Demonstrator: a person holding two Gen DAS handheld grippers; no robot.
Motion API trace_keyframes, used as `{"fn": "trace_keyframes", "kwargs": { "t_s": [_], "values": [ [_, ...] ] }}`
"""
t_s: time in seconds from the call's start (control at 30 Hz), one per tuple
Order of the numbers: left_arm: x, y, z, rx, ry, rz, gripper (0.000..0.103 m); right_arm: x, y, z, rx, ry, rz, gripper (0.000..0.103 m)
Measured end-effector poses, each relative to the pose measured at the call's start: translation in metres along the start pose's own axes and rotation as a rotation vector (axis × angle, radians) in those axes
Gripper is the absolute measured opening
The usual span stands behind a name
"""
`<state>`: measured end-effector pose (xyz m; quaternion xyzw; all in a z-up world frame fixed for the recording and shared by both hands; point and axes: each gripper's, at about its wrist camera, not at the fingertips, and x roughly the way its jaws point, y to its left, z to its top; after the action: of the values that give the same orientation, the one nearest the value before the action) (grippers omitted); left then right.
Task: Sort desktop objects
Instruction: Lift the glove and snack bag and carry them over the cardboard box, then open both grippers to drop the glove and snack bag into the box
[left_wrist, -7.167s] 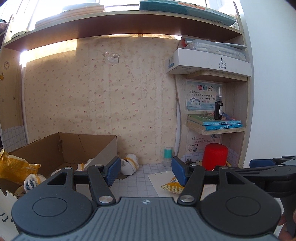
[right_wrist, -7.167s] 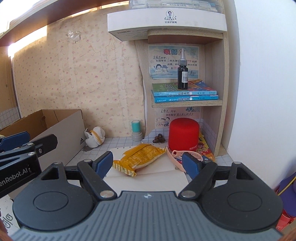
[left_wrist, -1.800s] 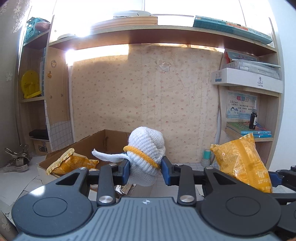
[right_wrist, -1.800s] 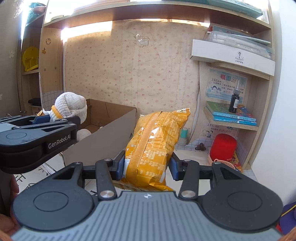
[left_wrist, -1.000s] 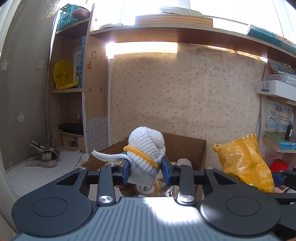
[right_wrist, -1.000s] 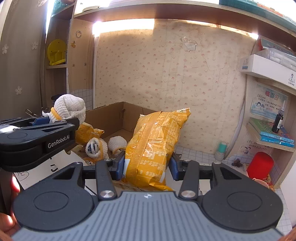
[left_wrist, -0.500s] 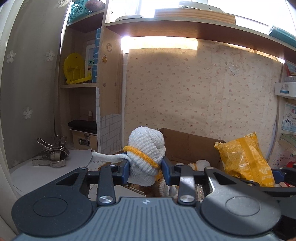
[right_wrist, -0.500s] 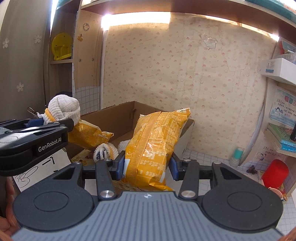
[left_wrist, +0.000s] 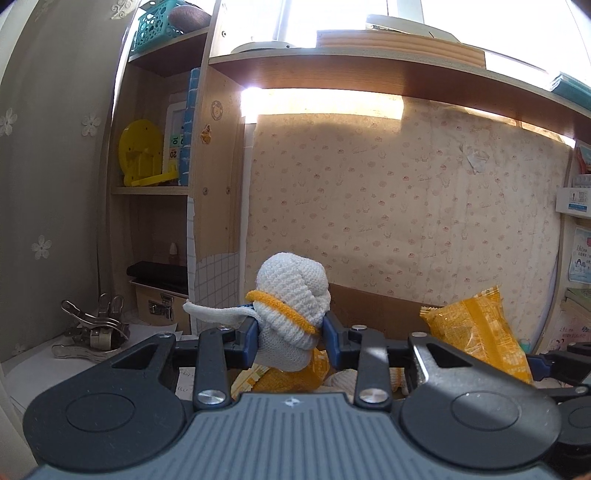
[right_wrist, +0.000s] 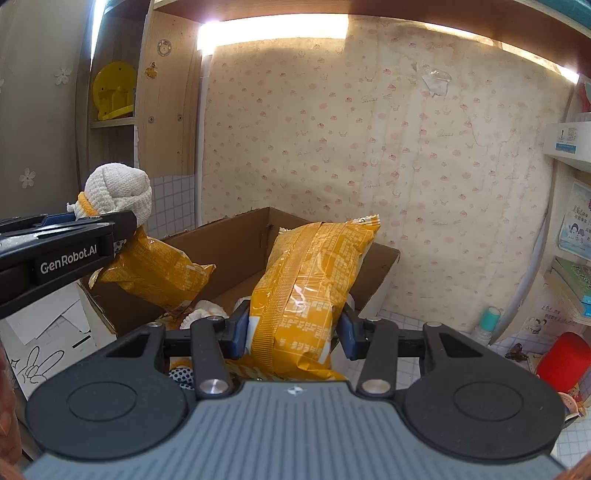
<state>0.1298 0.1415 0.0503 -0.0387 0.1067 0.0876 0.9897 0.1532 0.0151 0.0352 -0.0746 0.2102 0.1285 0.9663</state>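
Observation:
My left gripper (left_wrist: 290, 341) is shut on a rolled white sock with a yellow band (left_wrist: 291, 295), held above the left part of the brown cardboard box (right_wrist: 243, 247). My right gripper (right_wrist: 291, 334) is shut on a yellow snack bag (right_wrist: 308, 291), upright over the box's near right side. That bag (left_wrist: 476, 332) also shows at the right of the left wrist view, and the sock (right_wrist: 118, 195) at the left of the right wrist view. Inside the box lie another yellow snack bag (right_wrist: 155, 271) and several rolled white socks (right_wrist: 205, 314).
A wooden shelf unit holds a yellow disc (left_wrist: 142, 158); metal clips (left_wrist: 92, 332) lie on white paper at the left. At the right stand a red cylinder (right_wrist: 563, 360), a small teal-capped bottle (right_wrist: 487, 325) and stacked books (right_wrist: 576, 278) on shelves. Wallpapered wall behind.
Both grippers have swung left with their loads; the box now sits closer, directly below and ahead. The red cylinder and right shelves have slid toward the right edge.

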Motion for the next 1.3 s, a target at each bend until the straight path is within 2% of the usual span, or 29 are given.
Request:
{"fn": "trace_keyframes", "kwargs": {
  "t_s": [0.43,0.83,1.0,1.03,1.07,1.1,1.23,1.3],
  "values": [
    [0.036,-0.011,0.006,0.039,0.007,-0.053,0.037,0.047,-0.004,0.013,0.012,0.034,0.020,0.046],
    [0.065,-0.018,0.007,0.031,0.064,-0.164,0.038,0.084,-0.014,0.024,0.061,0.074,0.031,0.046],
    [0.076,-0.021,0.007,0.020,0.095,-0.187,0.044,0.093,-0.019,0.026,0.083,0.070,0.040,0.048],
    [0.078,-0.022,0.007,0.019,0.101,-0.187,0.044,0.094,-0.020,0.027,0.090,0.064,0.046,0.049],
    [0.081,-0.023,0.007,0.021,0.105,-0.185,0.044,0.095,-0.022,0.027,0.100,0.055,0.053,0.058],
    [0.082,-0.023,0.007,0.017,0.105,-0.180,0.044,0.095,-0.022,0.027,0.104,0.046,0.050,0.072],
    [0.087,-0.021,0.008,0.013,0.122,-0.167,0.047,0.085,-0.028,0.024,0.114,0.018,0.054,0.074],
    [0.086,-0.019,0.007,0.001,0.126,-0.162,0.053,0.076,-0.033,0.022,0.123,0.000,0.044,0.074]
  ]
}}
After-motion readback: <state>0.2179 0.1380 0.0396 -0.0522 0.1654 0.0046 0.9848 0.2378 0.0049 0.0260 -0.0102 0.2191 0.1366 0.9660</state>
